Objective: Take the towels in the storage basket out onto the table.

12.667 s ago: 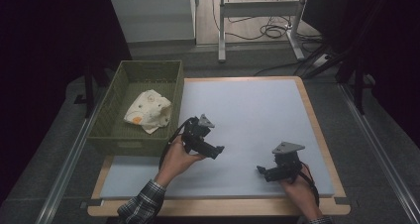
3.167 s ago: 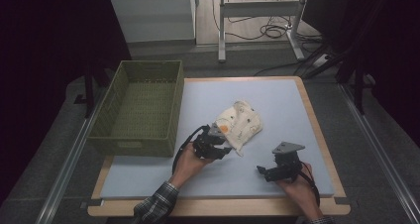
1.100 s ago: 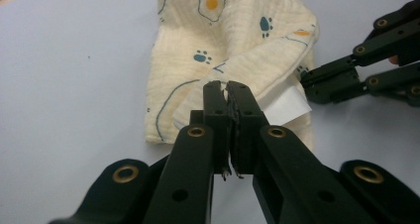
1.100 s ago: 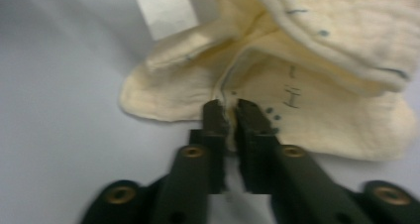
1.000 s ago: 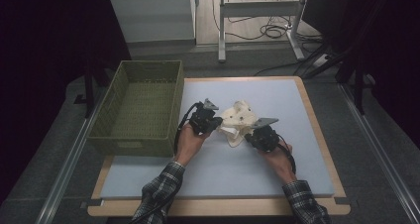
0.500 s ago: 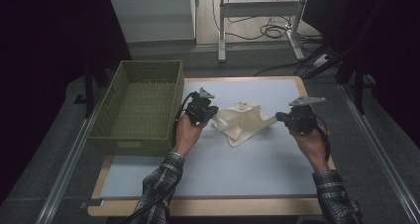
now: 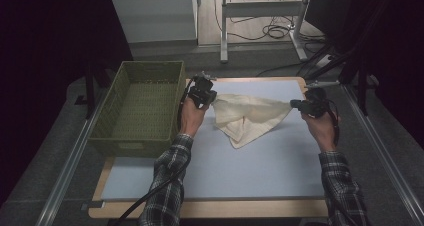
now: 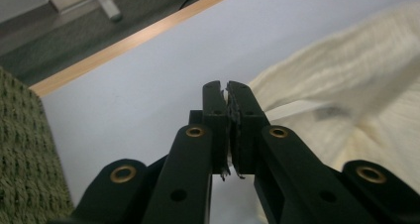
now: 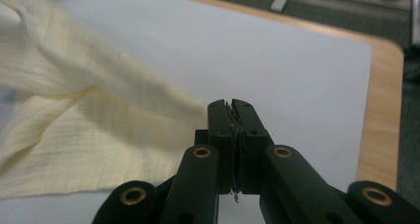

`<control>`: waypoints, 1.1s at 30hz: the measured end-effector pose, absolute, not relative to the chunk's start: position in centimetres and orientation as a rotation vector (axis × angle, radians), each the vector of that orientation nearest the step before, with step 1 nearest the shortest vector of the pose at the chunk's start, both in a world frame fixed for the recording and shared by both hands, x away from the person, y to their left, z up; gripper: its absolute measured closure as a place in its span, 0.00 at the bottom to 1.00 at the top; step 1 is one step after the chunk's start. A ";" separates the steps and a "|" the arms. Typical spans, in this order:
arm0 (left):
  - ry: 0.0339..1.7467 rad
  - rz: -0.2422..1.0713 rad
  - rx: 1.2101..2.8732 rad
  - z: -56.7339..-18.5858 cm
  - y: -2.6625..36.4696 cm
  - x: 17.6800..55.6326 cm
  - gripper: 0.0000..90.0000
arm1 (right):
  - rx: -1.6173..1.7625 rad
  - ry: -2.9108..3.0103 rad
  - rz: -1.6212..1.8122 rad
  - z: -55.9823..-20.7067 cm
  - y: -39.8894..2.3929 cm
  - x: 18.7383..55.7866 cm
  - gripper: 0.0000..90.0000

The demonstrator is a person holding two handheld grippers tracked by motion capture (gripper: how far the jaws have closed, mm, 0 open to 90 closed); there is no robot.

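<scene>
Left gripper [image 7: 204, 92] clamped on one corner of the cloth [image 7: 247, 117], jaws pressed together with a thin edge of fabric between the pads, seen up close in the left gripper view [image 8: 228, 101]. Right gripper [image 7: 300, 105] likewise closed on the opposite corner, fabric pinched at the tips [image 9: 231, 116]. Held apart, one near the basket, the other near the right edge of the table.

Between them, cloth [image 9: 74, 130] pulled out into a band, long axis running across the table from left to right, slightly lower toward the right. Upper edge drawn taut between the two grips; rest hanging down and forward in a loose triangle, point toward the person, lower part lying on the light blue mat [image 7: 210, 166]. Pale cream, ribbed weave [image 8: 356, 80].

Beyond the left hand, green woven basket [image 7: 145, 111] standing just off the mat's left side. Wooden table rim [image 7: 200, 208] around the mat. No readable writing, brand or label anywhere.
</scene>
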State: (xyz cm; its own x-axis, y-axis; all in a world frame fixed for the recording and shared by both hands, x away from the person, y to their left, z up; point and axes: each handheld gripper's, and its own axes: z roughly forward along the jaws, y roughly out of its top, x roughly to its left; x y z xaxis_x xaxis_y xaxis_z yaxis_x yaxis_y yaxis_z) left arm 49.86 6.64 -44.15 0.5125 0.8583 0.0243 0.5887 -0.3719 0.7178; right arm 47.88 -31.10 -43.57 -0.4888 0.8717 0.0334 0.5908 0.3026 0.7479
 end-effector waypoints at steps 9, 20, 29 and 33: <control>1.144 0.470 2.107 -45.3 6.1 48.5 0.68 | 1.280 2.242 1.036 -45.1 -31.6 46.4 0.82; 0.936 0.258 2.133 -47.3 4.1 42.8 0.67 | 1.120 2.409 1.093 -47.8 -28.1 42.0 0.81; 0.828 0.194 2.203 -50.0 1.3 41.4 0.52 | 0.997 2.521 1.135 -50.9 -22.9 40.8 0.80; 0.828 0.230 2.249 -51.3 0.1 41.5 0.53 | 0.968 2.527 1.144 -51.5 -21.3 40.8 0.73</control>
State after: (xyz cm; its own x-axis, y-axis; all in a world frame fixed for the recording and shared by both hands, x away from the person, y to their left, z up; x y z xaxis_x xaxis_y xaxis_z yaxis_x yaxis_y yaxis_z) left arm 41.47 0.10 -51.28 0.7778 0.6241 -0.0745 0.4960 -0.5367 0.6826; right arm 40.76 -21.26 -51.52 -0.7645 0.6397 0.0798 0.4821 0.4853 0.7294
